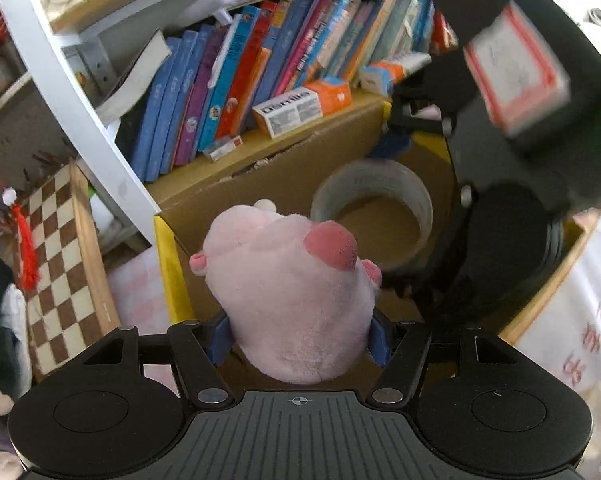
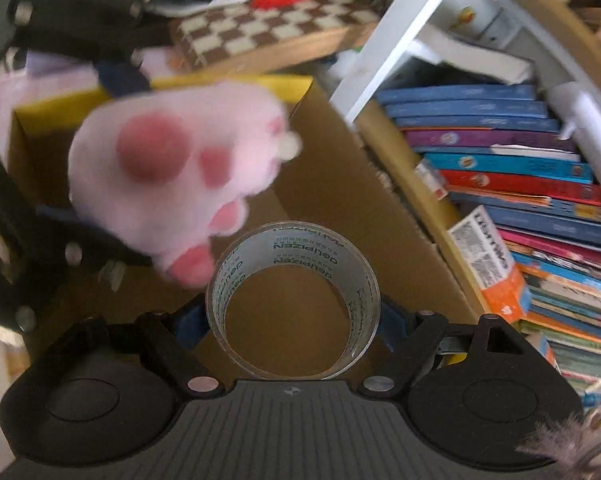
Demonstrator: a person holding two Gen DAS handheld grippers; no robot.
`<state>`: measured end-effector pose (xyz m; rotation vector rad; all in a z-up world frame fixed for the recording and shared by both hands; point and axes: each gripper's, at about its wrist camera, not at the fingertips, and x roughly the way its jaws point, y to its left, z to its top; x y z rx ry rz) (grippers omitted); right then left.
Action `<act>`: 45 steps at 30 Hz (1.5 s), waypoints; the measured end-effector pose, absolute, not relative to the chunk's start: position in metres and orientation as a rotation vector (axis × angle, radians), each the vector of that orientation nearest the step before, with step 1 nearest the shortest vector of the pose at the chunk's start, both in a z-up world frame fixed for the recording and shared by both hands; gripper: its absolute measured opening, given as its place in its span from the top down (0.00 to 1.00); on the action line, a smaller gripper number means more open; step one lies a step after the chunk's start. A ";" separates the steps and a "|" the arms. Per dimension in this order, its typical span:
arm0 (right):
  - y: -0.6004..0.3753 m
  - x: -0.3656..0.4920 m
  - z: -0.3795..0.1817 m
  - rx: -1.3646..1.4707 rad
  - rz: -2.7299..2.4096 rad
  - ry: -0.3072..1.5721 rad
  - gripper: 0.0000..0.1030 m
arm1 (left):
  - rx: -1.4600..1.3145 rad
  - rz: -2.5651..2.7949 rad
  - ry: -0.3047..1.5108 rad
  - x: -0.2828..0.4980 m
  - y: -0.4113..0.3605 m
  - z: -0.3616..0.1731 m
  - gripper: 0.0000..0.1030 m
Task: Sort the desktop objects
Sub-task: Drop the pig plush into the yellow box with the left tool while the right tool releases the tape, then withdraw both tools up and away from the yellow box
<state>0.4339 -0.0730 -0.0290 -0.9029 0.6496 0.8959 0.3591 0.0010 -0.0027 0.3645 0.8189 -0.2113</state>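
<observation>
Pink plush fills the left wrist view: a soft pink paw-shaped stuffed toy point(image 1: 296, 292) is pinched between the blue pads of the left tongs point(image 1: 300, 340), which squeeze its rear end above the open brown cardboard box point(image 1: 284, 168). It looks light and squashy, so the fabric gives under the pads; a grip across the thick body, as here, should serve better than one on the small toes. Beyond it hangs the roll of clear packing tape point(image 1: 374, 216), carried by the right tongs, whose black body blocks that side.

From the right wrist, the right tongs point(image 2: 292, 320) clamp the tape roll point(image 2: 292, 300) across its outer faces, also over the box point(image 2: 340, 200). The roll is stiff but smooth, likely slippery, so squeezing across its width suits it. The blurred plush paw point(image 2: 172, 176) hovers just beside it, near touching. Books point(image 2: 500, 160) line the shelf behind.
</observation>
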 end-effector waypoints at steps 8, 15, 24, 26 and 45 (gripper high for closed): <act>-0.065 0.451 -0.044 -0.984 0.930 0.714 0.19 | 0.390 -0.237 0.896 0.380 -0.003 -0.018 0.37; -0.055 0.456 -0.056 -1.106 0.911 0.701 0.19 | 0.434 -0.251 0.950 0.392 -0.011 -0.031 0.36; -0.054 0.458 -0.057 -1.137 0.890 0.693 0.19 | 0.446 -0.246 0.948 0.394 -0.011 -0.028 0.29; -0.055 0.458 -0.057 -1.134 0.883 0.689 0.17 | 0.459 -0.235 0.932 0.392 -0.012 -0.026 0.27; -0.091 0.442 0.005 -0.882 0.892 0.594 0.05 | 0.441 -0.081 0.724 0.343 -0.005 0.023 0.19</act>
